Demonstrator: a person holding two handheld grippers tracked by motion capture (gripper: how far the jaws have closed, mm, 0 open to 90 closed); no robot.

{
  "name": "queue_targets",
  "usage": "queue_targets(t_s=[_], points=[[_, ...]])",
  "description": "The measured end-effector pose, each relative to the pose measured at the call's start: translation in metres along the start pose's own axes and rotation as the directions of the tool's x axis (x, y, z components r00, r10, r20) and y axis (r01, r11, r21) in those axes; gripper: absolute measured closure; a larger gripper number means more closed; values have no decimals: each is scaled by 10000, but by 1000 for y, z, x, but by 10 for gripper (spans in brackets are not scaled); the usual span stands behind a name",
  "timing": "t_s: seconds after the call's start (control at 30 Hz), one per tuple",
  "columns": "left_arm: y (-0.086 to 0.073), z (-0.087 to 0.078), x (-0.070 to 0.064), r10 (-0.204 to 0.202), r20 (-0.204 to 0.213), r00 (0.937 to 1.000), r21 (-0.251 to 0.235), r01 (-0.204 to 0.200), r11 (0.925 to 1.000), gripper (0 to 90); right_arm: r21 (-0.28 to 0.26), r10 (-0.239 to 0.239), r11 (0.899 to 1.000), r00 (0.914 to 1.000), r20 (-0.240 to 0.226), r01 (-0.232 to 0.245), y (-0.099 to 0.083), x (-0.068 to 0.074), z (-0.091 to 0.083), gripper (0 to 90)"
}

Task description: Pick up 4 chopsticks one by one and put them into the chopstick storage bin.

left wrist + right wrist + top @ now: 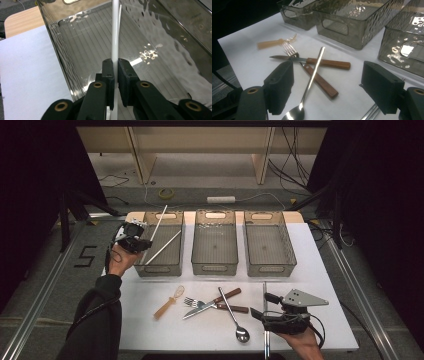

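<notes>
The left gripper point(134, 239) pinches a thin white plastic chopstick point(115, 37) near its lower end, over the leftmost smoky clear bin point(172, 266). It looks light, stiff, probably slippery. The right gripper point(269, 307) hangs spread.

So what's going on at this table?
A person is sorting utensils into bins. The left gripper is shut on a white chopstick over the left bin, where another chopstick already lies. The right gripper hangs open above a spoon, fork and knife on the table.
</notes>
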State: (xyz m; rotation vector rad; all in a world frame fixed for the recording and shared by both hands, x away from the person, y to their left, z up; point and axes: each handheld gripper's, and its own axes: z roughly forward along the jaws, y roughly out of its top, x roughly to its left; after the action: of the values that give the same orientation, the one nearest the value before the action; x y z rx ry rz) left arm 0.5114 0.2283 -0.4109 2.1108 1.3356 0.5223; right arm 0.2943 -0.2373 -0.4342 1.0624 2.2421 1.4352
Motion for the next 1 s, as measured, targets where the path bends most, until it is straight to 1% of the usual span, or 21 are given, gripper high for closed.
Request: queue_targets(t_s=[0.1,0.13,0.2,0.27,0.33,0.4,0.43,0.47,0.53,0.6,0.73,0.8,0.83,0.87,0.9,0.93,0.97,1.0], points=[[0,2,-1,48,-36,10000,105,-47,9999,825,6,1,10000,10000,0,-1,0,0,0,272],[0,3,-1,-18,-13,10000,124,19,9999,822,-2,-2,10000,10000,-5,2,0,0,0,271],[0,4,-1,-49,8,10000,172,49,9998,788,-10,-14,10000,10000,-6,14,0,0,0,271],[0,3,-2,-40,47,10000,114,40,9999,775,-2,0,10000,10000,2,0,0,0,0,271],[0,1,-2,-151,120,9998,8,151,9999,755,4,1,10000,10000,0,-1,0,0,0,271],[1,-2,-3,-331,206,9992,-77,333,9994,713,-6,-13,10000,10000,1,13,0,0,0,272],[0,-4,-4,-394,267,9989,-60,396,9992,675,4,1,10000,10000,8,-1,0,0,0,271],[0,-7,-5,-403,331,9986,-147,408,9991,659,13,0,10000,10000,18,0,0,0,0,271],[-2,-13,-7,-542,443,9975,-342,558,9979,618,37,-1,10000,10000,27,1,0,0,0,271],[-3,-20,-12,-716,609,9956,-498,747,9960,544,70,7,10000,10000,50,-7,0,-1,-1,271],[-10,-35,-19,-842,1022,9912,-741,920,9930,450,195,28,9998,9997,236,-32,1,-2,-1,271],[-14,-41,-23,-978,1290,9868,-854,1093,9903,413,272,63,9996,9995,306,-71,1,-3,-1,271],[-15,-43,-24,-944,1349,9864,-795,1057,9912,391,313,77,9995,9994,350,-87,1,-4,-1,271],[-16,-46,-25,-989,1376,9855,-878,1116,9899,375,351,71,9993,9991,408,-85,1,-4,-1,272],[-18,-50,-26,-1066,1553,9821,-991,1228,9875,364,449,66,9990,9988,476,-87,1,-4,-1,273],[-19,-53,-28,-1189,1801,9764,-1063,1395,9845,353,618,64,9980,9981,621,-102,1,-5,0,277],[-20,-56,-30,-1269,1917,9732,-1146,1506,9819,338,773,39,9970,9973,730,-95,1,-5,1,289],[-21,-60,-33,-1204,1969,9730,-1275,1472,9809,326,995,84,9949,9968,790,-163,1,-6,1,304]])
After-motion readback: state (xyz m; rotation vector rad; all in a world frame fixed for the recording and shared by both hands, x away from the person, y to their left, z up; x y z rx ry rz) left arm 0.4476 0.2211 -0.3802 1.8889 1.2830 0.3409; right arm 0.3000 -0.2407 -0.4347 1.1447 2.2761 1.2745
